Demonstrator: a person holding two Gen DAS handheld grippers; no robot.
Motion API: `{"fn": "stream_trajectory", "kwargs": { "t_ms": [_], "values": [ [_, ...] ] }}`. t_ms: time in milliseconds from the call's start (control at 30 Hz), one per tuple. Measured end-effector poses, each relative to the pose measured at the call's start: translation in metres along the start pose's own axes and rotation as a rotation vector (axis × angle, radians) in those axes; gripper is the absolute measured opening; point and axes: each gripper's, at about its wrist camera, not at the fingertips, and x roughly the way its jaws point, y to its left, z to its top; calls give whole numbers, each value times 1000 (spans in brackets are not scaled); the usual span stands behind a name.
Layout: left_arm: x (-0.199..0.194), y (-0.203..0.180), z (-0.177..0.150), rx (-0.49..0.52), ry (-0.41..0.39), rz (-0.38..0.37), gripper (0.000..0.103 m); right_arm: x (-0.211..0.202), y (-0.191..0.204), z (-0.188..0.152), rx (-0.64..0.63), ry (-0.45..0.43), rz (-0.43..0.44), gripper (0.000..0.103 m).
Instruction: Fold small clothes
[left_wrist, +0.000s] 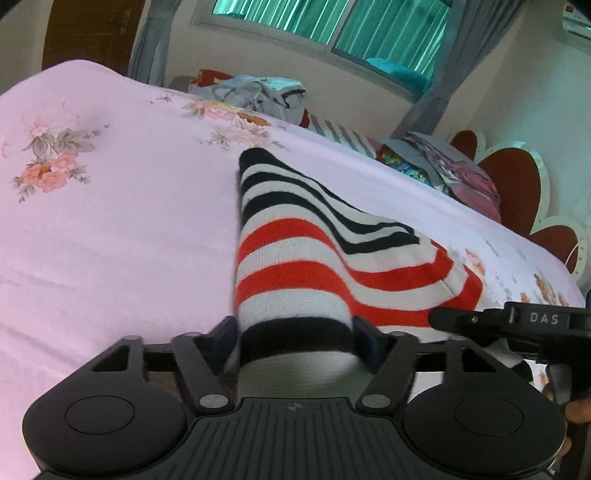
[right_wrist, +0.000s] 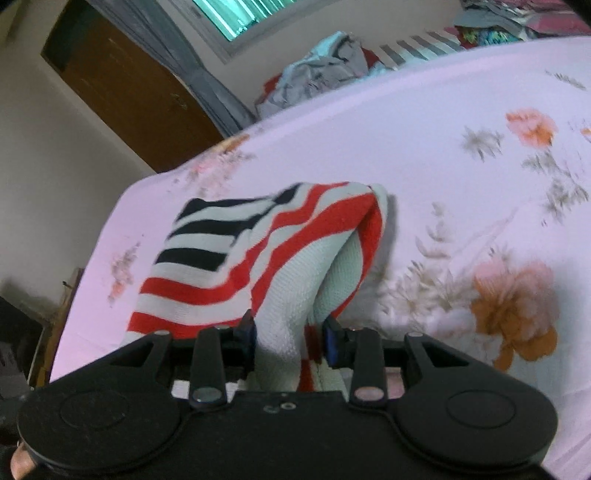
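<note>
the left gripper (left_wrist: 295, 338) is seen with a thick fold of the striped garment (left_wrist: 317, 258) lying between its fingers; the black band of the knit fills the gap from pad to pad, so the cloth is taken as gripped. the right gripper (right_wrist: 289, 341) is clamped on a bunched white and red part of the same garment (right_wrist: 258, 251), the fabric being pinched between the two blue pads. from each gripper the garment is stretched forward and down onto the bed (left_wrist: 122, 229), red stripes nearest, black stripes farther off, its far end resting on the pink flowered sheet. in the left view the right gripper (left_wrist: 517, 321) is seen just to the right, at the garment's edge. beyond the garment, at the far edge of the bed, a heap of clothes (left_wrist: 255, 94) is piled. farther to the right a red headboard (left_wrist: 517, 184) is seen, and behind everything a window (left_wrist: 332, 22) with grey curtains.
</note>
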Motion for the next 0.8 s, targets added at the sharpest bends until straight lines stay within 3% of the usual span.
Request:
{"fn": "stream_trajectory", "kwargs": {
  "t_ms": [200,333,433,500,567,700,800],
  "values": [
    [-10,-3,17,-30,-13,0,72,-14,-2,10,32,-34,-24,53],
    [-7,-7,33,-9,-35,5,72,-9,-5,23,71,-60,-36,55],
    [11,-2,39,-26,-15,29,72,2,-1,28,61,-64,-62,41],
    [22,1,37,-37,1,33,72,10,6,32,17,-81,-93,23],
    [32,2,33,-51,9,36,72,15,16,35,-67,-117,-146,14],
    [43,-4,28,-32,3,39,73,33,21,31,-191,-125,-280,11],
    [42,-5,29,-23,8,46,74,38,14,25,-177,-122,-286,12]
  ]
}}
